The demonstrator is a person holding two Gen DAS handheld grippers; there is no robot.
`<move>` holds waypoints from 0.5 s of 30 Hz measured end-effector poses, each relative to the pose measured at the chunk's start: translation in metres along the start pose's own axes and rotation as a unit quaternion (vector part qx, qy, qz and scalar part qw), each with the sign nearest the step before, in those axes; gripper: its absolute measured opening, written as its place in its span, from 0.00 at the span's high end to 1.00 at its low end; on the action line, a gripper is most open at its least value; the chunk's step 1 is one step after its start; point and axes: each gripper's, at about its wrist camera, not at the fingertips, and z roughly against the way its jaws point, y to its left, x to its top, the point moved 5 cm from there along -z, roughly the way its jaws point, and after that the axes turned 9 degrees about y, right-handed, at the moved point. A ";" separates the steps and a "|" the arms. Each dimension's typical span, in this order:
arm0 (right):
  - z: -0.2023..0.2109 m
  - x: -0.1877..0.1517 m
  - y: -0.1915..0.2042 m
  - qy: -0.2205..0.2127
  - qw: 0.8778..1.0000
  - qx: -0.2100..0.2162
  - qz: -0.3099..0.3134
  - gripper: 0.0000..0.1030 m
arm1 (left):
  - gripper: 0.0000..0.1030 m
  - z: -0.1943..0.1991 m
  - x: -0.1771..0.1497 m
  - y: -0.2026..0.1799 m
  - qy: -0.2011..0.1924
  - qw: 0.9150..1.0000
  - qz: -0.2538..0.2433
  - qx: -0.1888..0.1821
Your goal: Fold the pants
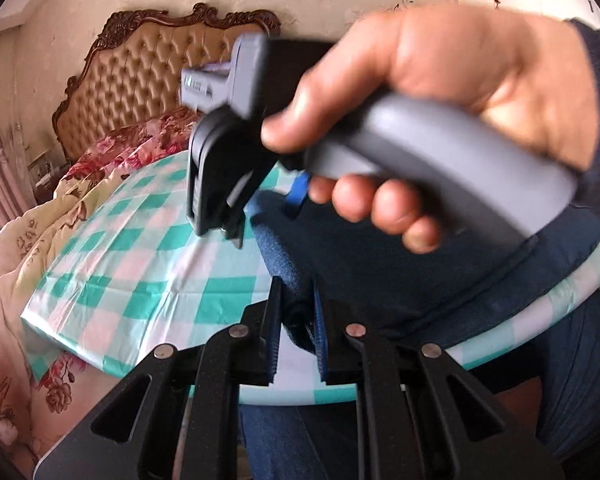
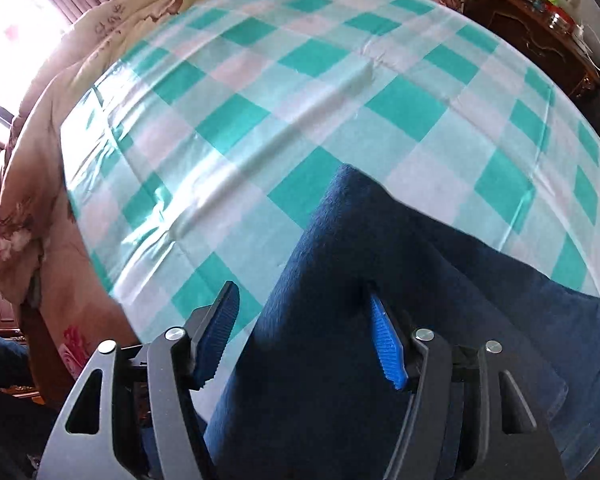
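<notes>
Dark blue pants (image 2: 340,300) lie on a green and white checked cloth (image 2: 260,120) on the bed. They also show in the left wrist view (image 1: 360,276). My left gripper (image 1: 297,316) is shut on a bunched edge of the pants near the cloth's near edge. My right gripper (image 2: 304,336) is open, its blue pads either side of a raised fold of the pants; one pad (image 2: 386,344) presses into the fabric. In the left wrist view the right gripper (image 1: 220,216) hangs above the pants, held by a hand (image 1: 440,120).
A floral quilt (image 1: 16,248) lies bunched along the left of the checked cloth. A tufted headboard (image 1: 140,76) stands at the far end. A dark wooden cabinet (image 2: 540,40) with small items stands at the upper right of the right wrist view.
</notes>
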 end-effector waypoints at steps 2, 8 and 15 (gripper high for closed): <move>0.002 -0.003 -0.007 -0.011 1.000 0.014 -0.006 0.75 | 0.86 0.001 -0.001 0.002 -0.001 0.999 0.023 -0.027; 0.019 -0.007 -0.028 -0.033 0.997 0.058 -0.042 0.85 | 0.33 -0.013 -0.011 0.026 0.026 0.973 0.189 -0.133; 0.039 -0.011 -0.045 -0.061 0.991 0.102 -0.067 0.86 | 0.85 -0.037 0.003 0.005 0.061 0.974 0.196 -0.091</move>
